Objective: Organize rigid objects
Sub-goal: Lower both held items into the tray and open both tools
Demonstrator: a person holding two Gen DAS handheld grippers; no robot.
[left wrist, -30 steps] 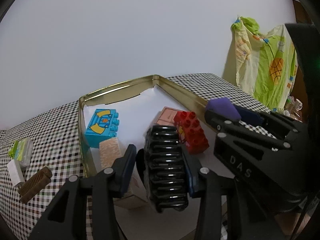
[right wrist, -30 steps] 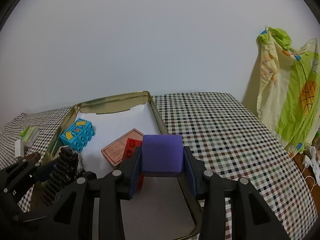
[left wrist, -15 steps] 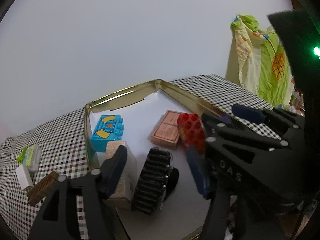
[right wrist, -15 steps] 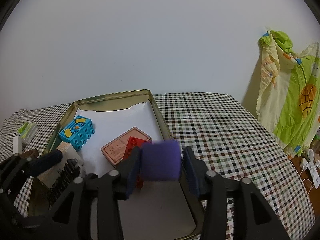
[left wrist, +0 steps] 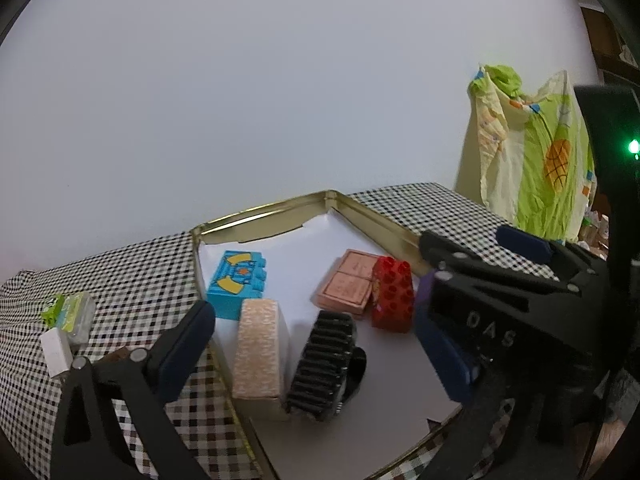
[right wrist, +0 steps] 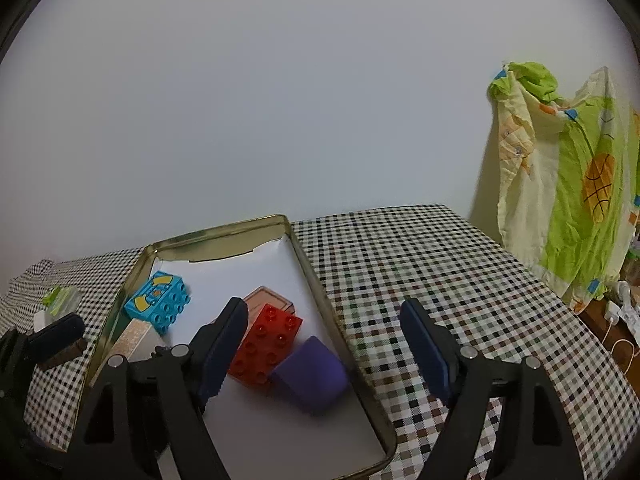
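Having just opened, left gripper (left wrist: pixel 316 344) and right gripper (right wrist: pixel 324 344) stand spread and empty; black gear (left wrist: pixel 324 364) and purple block (right wrist: pixel 310 372) now rest released in the tin (right wrist: pixel 320 300).

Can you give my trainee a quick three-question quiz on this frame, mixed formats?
1. True or false: the purple block lies inside the tin tray.
2. What touches the black gear on its left: A) blue brick, B) beige box, C) red brick?
3. Fill in: both the left gripper and the right gripper hold ____.

Key: 1 true; 2 B, the beige box; 3 nothing, their jaws have just been opening.
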